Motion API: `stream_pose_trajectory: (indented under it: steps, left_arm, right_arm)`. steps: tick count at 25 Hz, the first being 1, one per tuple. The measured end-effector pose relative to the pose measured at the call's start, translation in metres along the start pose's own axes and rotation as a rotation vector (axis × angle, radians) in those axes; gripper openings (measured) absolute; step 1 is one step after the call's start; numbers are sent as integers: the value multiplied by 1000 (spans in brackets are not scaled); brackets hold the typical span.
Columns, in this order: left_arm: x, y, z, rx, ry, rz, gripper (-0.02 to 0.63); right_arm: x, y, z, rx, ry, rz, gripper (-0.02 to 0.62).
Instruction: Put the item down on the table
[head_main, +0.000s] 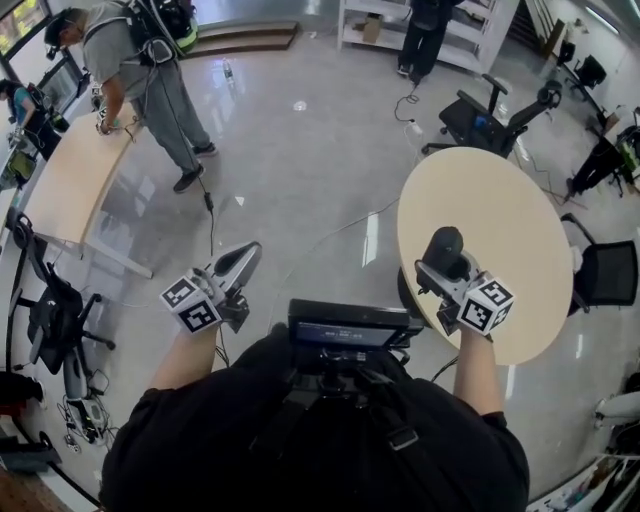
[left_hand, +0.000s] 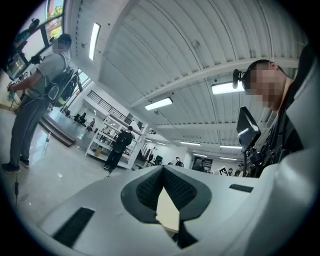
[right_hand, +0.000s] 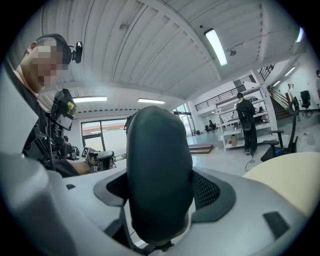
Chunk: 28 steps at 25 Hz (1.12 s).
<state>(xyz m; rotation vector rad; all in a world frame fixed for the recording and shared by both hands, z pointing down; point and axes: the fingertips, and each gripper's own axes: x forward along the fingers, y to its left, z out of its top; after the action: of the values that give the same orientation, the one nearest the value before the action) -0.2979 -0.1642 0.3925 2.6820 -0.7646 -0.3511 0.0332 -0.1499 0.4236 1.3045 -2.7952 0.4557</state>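
Your head cam stares steeply down at the round table (head_main: 480, 230); each gripper cam sits close behind its jaws, facing out level, both catching the shelves (left_hand: 100, 140).

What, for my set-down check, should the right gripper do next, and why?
Probably lower toward the table with the jaws closed. The right gripper grips the dark item and shows over the table's near part, with no contact visible. Releasing now would likely drop it.
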Motion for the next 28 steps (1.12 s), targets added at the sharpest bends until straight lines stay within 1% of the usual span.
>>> stream_pose_trajectory:
  steps: [4,6,9,12,14,17,19,21,24,28]
  left_arm:
    - [48,32,-2,-32,21,-40,-6]
    - [72,54,4,-42,27,-79,-6]
    - [116,93,16,-58,45,-173,-6]
    - [153,137,29,-56,87,-256,-6]
    - [172,164,42,-47,113,-304,-6]
    - [208,205,59,-45,141,-366,-6]
    - [233,224,67,-50,151,-405,-6]
    - [252,235,70,-59,160,-440,-6]
    - [276,245,66,-85,177,-485,-6]
    - [316,237,42,-100,204,-546,-6]
  right_arm:
    - [15,-39,7,12,9,-35,350]
    - [27,-53,17,10,18,-69,350]
    - [40,-75,36,11,3,-167,350]
    - [59,-95,47,32,-17,-261,350]
    - [75,-104,55,54,-31,-315,350]
    - [93,-125,71,102,-88,-379,350]
    - [100,-135,79,119,-106,-423,350]
    - [101,-138,79,135,-102,-469,350]
    - [92,-145,70,146,-92,-531,350]
    - [66,-166,64,159,-102,-604,350]
